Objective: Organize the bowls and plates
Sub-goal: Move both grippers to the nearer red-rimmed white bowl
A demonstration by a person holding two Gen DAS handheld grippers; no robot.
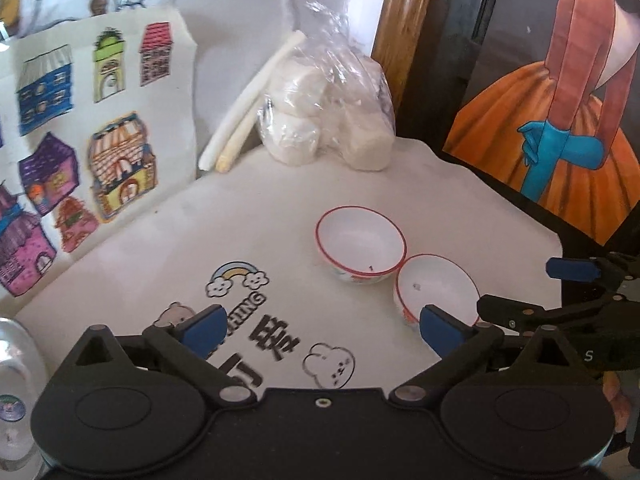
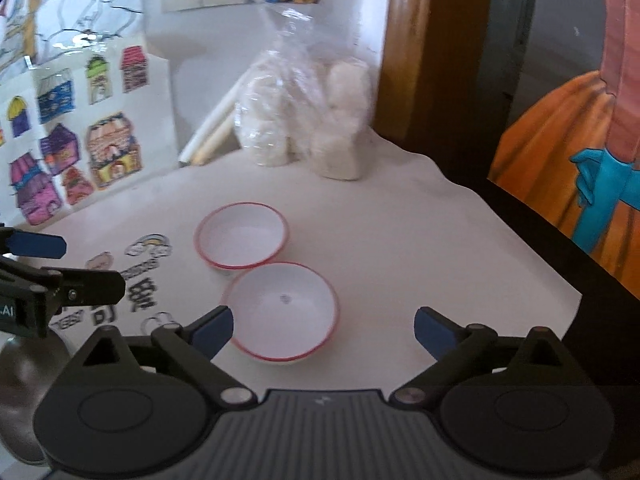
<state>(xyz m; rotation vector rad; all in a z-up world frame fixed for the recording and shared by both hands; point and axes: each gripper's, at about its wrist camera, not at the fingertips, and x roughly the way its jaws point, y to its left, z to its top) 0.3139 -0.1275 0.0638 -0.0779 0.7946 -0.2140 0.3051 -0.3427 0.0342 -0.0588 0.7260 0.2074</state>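
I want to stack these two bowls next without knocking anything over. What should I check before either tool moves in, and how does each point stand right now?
1. Left tool open and empty: ok.
2. Right tool open and empty: ok.
3. Both bowls upright on the white table cover: ok, the far bowl and the near bowl both sit mouth up.
4. Gap between the bowls for a finger: not ok, their rims meet or nearly meet.
5. Bowls empty: ok, apart from a small dark mark inside each.
6. Space behind clear of the plastic bag: ok, it stands well back from the far bowl.
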